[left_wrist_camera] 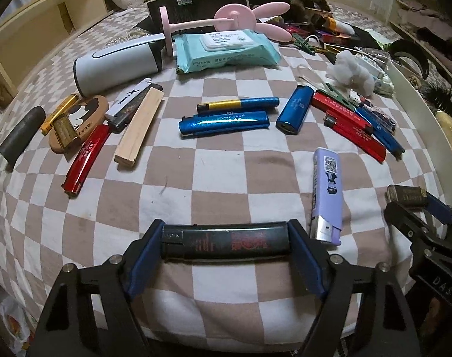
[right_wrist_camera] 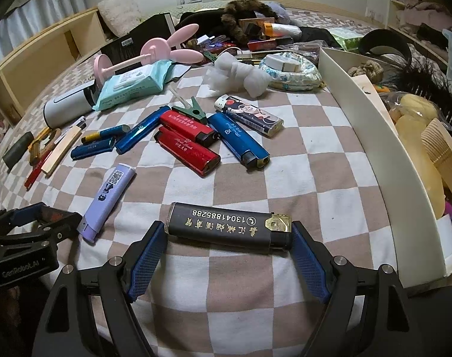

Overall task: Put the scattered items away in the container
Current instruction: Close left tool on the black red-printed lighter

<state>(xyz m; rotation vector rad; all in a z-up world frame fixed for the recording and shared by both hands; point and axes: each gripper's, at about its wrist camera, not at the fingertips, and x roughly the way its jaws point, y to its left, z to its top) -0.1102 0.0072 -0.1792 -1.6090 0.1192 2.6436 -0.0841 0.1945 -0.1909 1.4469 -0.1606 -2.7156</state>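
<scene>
Between both grippers' clamped fingers: lighter [right_wrist_camera: 229,227] marked "13041885288", another [left_wrist_camera: 226,242], seemingly red-printed

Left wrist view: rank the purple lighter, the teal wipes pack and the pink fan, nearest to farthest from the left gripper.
1. Purple lighter, just right of the left gripper.
2. Teal wipes pack, far side, centre.
3. Pink fan, behind the wipes.

Checkered bedsheet [left_wrist_camera: 226,178] matt cloth; blue lighters [left_wrist_camera: 224,122] glossy, glittery; wooden block [left_wrist_camera: 138,126] smooth, pale.

Two close wrist views, angled down, sharing purple lighter [left_wrist_camera: 327,196]
</scene>
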